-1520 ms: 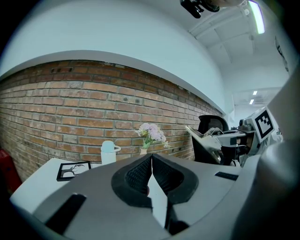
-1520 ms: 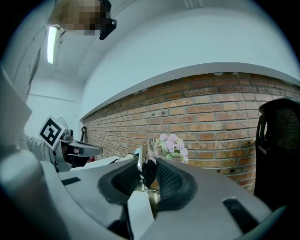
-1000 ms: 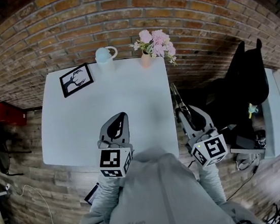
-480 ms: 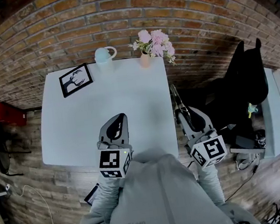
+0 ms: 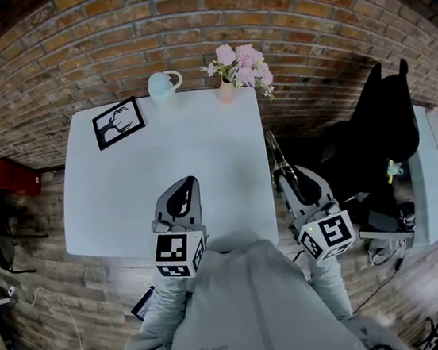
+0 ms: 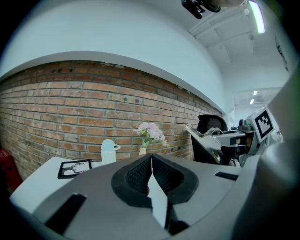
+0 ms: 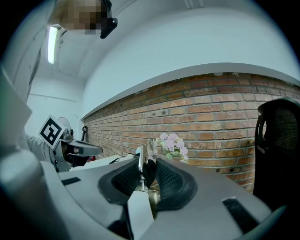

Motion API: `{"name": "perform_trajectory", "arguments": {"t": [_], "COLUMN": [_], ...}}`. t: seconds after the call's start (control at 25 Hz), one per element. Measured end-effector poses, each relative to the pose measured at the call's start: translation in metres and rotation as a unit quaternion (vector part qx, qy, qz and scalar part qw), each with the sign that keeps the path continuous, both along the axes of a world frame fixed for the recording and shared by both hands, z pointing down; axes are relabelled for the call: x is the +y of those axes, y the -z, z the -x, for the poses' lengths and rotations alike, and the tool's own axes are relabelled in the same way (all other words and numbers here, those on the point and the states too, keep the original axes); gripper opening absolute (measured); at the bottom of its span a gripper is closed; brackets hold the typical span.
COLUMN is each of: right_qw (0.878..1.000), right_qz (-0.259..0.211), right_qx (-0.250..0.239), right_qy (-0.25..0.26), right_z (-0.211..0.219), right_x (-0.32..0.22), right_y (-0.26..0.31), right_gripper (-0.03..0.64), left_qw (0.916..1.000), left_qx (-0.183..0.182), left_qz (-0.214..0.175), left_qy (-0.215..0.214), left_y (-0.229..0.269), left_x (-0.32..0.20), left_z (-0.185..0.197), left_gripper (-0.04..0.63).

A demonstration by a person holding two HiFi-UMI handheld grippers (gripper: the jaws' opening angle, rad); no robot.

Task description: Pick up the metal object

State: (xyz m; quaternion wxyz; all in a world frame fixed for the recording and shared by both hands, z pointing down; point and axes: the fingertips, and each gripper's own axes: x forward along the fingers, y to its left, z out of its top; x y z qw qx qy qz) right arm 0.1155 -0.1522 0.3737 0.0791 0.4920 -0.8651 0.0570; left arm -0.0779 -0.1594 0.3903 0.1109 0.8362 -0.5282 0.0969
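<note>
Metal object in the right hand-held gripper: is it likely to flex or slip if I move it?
Probably stiff: the metal object stands straight between the right hand-held gripper's pads. It looks smooth and shiny, so it may slip. It reaches well past the jaws in the head view, so it may pivot.

Left claw jaws meet; right claw pinches the metal object.

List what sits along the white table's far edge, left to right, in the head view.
black-framed picture lying flat → white mug with a pale blue lid → small vase of pink flowers
</note>
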Motion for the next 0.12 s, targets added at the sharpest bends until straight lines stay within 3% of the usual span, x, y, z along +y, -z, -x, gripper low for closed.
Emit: {"name": "perform_trajectory", "arguments": {"t": [0.12], "right_qw": [1.0], "right_qz": [0.0], "right_qx": [0.0], "right_qy": [0.0], "right_z": [0.0005], "right_x": [0.0009], "right_y": [-0.0003], "right_gripper": [0.106], "left_qw": [1.0], "left_qx": [0.0], "left_qz": [0.001], "left_qy": [0.001], "left_y": [-0.0011], "left_x": [0.0022], "left_z": [0.001], "left_gripper": [0.028]}}
